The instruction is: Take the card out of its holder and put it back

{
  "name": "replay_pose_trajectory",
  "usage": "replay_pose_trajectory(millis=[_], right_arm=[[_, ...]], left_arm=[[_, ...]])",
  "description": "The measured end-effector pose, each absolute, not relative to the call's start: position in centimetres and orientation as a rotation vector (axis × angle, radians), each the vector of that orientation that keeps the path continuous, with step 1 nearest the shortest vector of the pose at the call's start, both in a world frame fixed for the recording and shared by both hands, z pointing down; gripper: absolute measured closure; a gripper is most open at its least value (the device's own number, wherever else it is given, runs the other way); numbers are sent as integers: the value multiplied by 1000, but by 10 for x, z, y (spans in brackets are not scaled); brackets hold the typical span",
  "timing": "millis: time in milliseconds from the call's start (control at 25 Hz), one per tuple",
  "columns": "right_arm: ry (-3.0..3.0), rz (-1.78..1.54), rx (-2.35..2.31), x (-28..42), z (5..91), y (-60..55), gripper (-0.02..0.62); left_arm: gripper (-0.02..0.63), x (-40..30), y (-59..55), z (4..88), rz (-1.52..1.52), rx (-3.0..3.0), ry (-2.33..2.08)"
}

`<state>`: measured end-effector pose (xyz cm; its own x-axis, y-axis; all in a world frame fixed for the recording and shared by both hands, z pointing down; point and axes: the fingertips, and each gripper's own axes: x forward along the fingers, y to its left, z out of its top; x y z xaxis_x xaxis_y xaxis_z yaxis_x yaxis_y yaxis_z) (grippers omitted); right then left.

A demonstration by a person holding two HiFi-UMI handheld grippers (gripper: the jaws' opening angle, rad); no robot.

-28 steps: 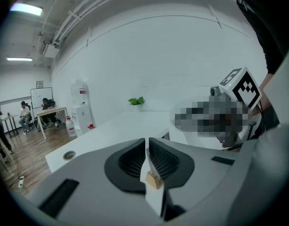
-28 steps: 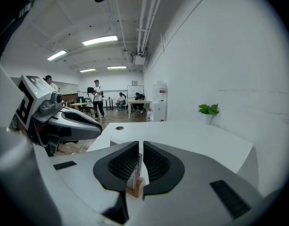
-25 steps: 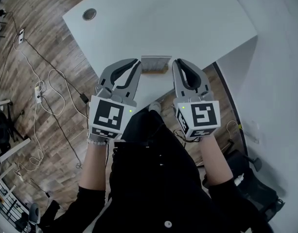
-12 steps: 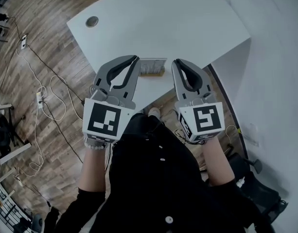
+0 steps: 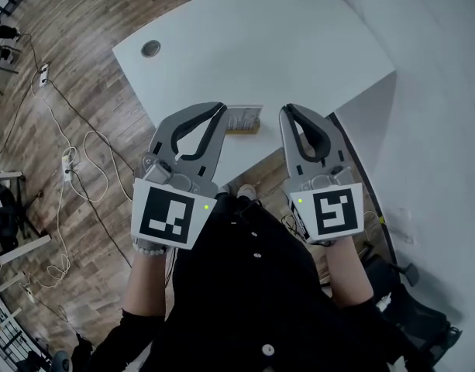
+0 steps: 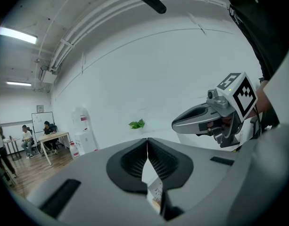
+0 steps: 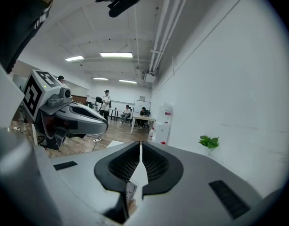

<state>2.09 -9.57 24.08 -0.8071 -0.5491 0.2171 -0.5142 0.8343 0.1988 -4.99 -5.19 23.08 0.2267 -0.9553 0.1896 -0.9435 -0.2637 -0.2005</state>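
With the card [image 5: 243, 118] standing in its holder [image 5: 242, 129] at the table [image 5: 283, 45] edge and the left gripper [image 5: 219, 109] and right gripper [image 5: 288, 111] flanking the holder, both clenched empty, open one fully before closing squarely on the card's top.

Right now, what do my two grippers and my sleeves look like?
The left gripper and right gripper are both grey, with curved fingers lined with black ribbed pads. Each carries a white cube printed with black square markers, plus a small green light. The sleeves are black.
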Motion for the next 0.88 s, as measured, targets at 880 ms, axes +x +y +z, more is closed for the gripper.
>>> replay_pose_trajectory(millis=[880], right_arm=[[-2759, -213, 803, 36, 223, -90, 546]], left_arm=[[589, -32, -52, 220, -430, -2422, 1841]])
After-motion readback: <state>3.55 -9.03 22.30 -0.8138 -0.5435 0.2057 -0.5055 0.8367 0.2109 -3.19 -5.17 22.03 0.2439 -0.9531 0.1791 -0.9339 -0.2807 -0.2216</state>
